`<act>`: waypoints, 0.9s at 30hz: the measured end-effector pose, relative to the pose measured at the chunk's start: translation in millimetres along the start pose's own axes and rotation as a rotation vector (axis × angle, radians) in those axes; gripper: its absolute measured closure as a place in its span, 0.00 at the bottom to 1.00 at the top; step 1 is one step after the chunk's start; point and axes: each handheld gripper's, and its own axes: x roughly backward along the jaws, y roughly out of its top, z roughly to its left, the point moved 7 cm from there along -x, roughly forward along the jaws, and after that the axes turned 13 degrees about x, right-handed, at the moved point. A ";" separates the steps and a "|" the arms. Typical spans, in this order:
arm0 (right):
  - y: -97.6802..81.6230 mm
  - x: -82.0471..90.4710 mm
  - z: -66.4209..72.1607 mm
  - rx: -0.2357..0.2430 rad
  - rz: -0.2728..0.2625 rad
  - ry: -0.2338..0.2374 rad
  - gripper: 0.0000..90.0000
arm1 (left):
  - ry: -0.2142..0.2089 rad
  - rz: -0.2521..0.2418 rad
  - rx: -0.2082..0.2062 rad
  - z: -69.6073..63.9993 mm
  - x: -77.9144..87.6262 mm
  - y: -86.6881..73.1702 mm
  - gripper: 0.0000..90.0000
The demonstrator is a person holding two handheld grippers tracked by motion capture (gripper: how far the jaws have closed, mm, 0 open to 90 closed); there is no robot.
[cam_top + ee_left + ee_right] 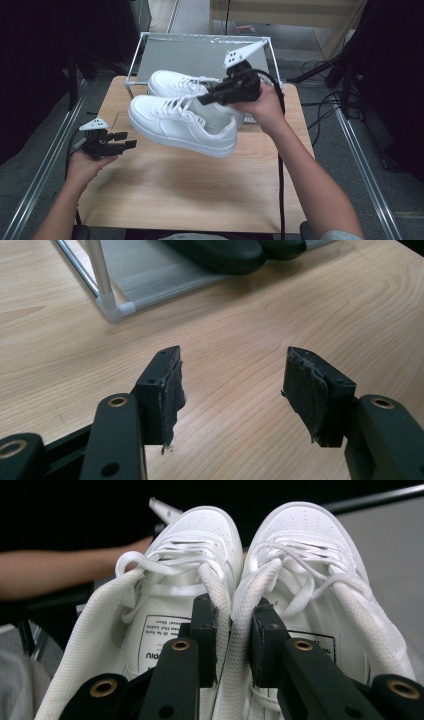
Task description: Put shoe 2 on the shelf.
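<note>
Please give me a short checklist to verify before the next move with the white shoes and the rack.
1. Right gripper pinches the inner collars of both white shoes: ok.
2. Both shoes are off the table: ok.
3. Grip firm enough for carrying: cannot tell.
4. Left gripper open, nothing between its pads: ok.
5. Left gripper is away from the shoes, low over the table: ok.
6. Free space on the rack shelf: ok.

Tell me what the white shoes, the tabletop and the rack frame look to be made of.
White shoes: smooth matte leather or imitation, with perforated toes, woven laces and textile lining. Tabletop: pale wood or wood-look laminate, visible grain, satin sheen. Rack frame: shiny metal tubing, probably, with pale plastic-looking corner joints.
</note>
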 end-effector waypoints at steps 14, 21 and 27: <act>65.3 31.6 -89.9 -0.217 -0.020 -0.384 0.87 | -0.018 0.030 -0.017 -3.5 -4.3 -2.5 0.45; 62.7 21.8 -141.9 -0.414 0.017 -0.634 0.87 | -0.031 0.035 -0.028 -6.6 -8.4 -2.2 0.45; 47.6 7.3 -173.7 -0.571 0.016 -0.792 0.86 | -0.045 0.037 -0.032 -9.1 -10.2 -2.0 0.45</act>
